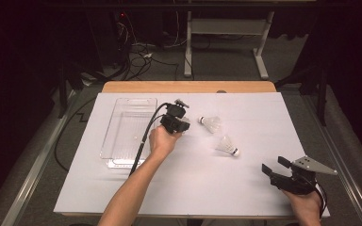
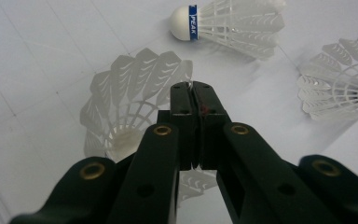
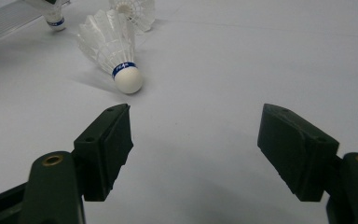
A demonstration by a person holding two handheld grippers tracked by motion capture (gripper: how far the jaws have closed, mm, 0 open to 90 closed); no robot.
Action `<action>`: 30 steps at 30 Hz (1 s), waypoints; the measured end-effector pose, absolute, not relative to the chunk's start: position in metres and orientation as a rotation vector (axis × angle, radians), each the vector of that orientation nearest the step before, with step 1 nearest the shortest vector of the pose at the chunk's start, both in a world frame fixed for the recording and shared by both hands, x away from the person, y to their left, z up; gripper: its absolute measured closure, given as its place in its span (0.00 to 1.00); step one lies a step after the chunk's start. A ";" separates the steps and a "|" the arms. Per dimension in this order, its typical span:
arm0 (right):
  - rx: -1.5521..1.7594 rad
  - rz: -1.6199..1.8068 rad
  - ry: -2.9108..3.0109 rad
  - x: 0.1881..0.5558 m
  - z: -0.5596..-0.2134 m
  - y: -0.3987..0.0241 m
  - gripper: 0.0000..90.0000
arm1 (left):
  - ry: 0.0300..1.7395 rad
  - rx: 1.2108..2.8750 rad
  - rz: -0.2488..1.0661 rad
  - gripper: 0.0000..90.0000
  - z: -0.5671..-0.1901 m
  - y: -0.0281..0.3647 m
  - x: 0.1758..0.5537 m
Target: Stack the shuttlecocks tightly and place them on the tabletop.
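Observation:
My left gripper [image 2: 192, 86] is shut on the feather rim of a white shuttlecock [image 2: 121, 107], whose open skirt faces the camera. In the high view this gripper [image 1: 185, 124] hovers just right of a clear plastic tray [image 1: 122, 110]. Two more shuttlecocks lie on the white table beyond it: one with a blue band [image 2: 233, 21] [image 1: 210, 123] and one nearer the right [image 2: 340, 84] [image 1: 227, 146]. My right gripper [image 1: 272, 164] rests at the table's near right, open and holding nothing [image 3: 196, 112]. A blue-banded shuttlecock [image 3: 116, 51] lies ahead of its left jaw.
The clear tray [image 3: 4, 18] lies on the left of the white sheet [image 1: 193, 188] over a wooden table [image 1: 188, 86]. Cables and the legs of a stand [image 1: 187, 56] are on the dark floor behind. A black cable [image 1: 143, 141] trails from the left gripper across the tray.

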State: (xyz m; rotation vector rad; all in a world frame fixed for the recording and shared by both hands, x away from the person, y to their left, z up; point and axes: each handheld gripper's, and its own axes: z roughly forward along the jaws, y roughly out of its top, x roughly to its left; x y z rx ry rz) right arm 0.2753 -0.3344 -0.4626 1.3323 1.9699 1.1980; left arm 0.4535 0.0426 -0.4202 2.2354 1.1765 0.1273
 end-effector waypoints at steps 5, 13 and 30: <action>1.332 1.197 1.972 0.276 -0.463 -0.335 0.29 | 1.188 2.253 0.139 0.97 -0.422 0.035 0.454; 1.331 1.200 1.973 0.276 -0.463 -0.335 0.29 | 1.200 2.273 0.164 0.98 -0.424 0.026 0.457; 1.332 1.204 1.976 0.276 -0.463 -0.335 0.29 | 1.210 2.287 0.184 0.97 -0.428 0.016 0.460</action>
